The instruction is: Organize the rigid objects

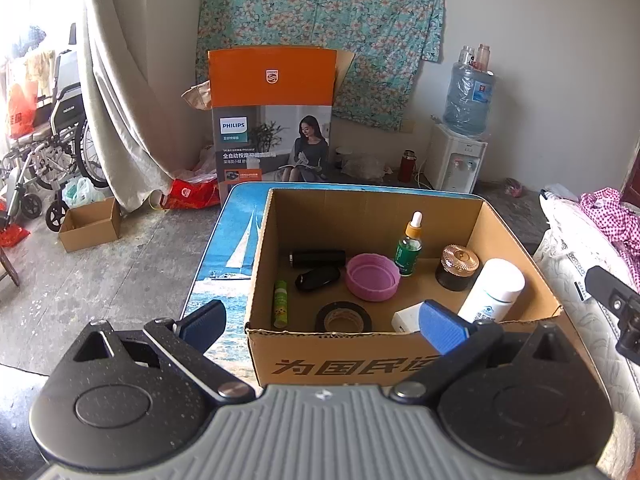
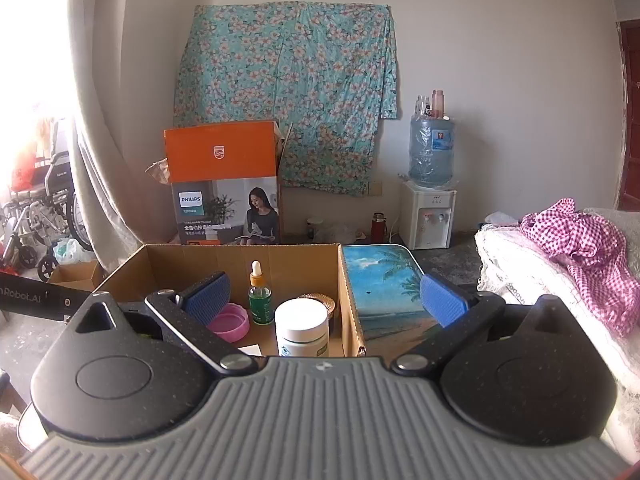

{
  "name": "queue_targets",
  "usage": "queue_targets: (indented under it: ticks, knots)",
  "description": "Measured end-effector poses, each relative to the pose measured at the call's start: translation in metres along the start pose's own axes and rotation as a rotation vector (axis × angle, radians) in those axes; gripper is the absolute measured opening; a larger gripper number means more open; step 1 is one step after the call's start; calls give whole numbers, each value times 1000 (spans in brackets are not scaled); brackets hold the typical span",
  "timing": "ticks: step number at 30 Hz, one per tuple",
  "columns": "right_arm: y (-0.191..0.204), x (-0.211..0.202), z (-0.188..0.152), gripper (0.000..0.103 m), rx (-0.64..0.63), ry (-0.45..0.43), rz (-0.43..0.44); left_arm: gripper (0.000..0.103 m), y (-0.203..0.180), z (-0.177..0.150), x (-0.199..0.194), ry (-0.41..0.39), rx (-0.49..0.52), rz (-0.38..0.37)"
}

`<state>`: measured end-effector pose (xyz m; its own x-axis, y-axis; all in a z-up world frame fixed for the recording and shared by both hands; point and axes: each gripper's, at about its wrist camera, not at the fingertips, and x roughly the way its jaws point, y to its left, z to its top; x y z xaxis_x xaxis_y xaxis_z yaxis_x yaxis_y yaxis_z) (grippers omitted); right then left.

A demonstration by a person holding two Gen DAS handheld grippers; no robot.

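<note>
An open cardboard box sits on a small table with a seascape print. Inside lie a pink lid, a green dropper bottle, a dark jar with a copper lid, a white bottle, a black tape roll, a green stick, a black cylinder and a black oval case. My left gripper is open above the box's near wall, holding nothing. My right gripper is open over the box's right wall, near the white bottle and dropper bottle.
A Philips carton stands on the floor behind the table. A water dispenser and red flask stand at the wall. A small cardboard box and wheelchairs sit at left. A bed with checked cloth lies at right.
</note>
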<state>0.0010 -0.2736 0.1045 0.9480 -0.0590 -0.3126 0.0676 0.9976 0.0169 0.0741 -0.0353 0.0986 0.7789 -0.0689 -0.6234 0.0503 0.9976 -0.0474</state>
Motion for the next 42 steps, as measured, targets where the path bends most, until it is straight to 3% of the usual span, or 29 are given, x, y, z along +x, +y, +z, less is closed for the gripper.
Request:
queue_targets:
  ticks: [8,16,20,29,42]
  knots:
    - [-2,5,-2,102,12,38,2,103,-2,-2,5,20,-8,4]
    - [-8,34,-9,102,76,232,39,103,-14,-3,24,68,-4,-1]
    - [-7,48,-13,102,96,278,51,103,-19,-3,31,86,4,-1]
    - [6,67,-10,102,81,326,105,103,-26,-3,45,109,16,-20]
    - [14,81,-12,102,59,348,88,103,-29,-5,52,122,40,20]
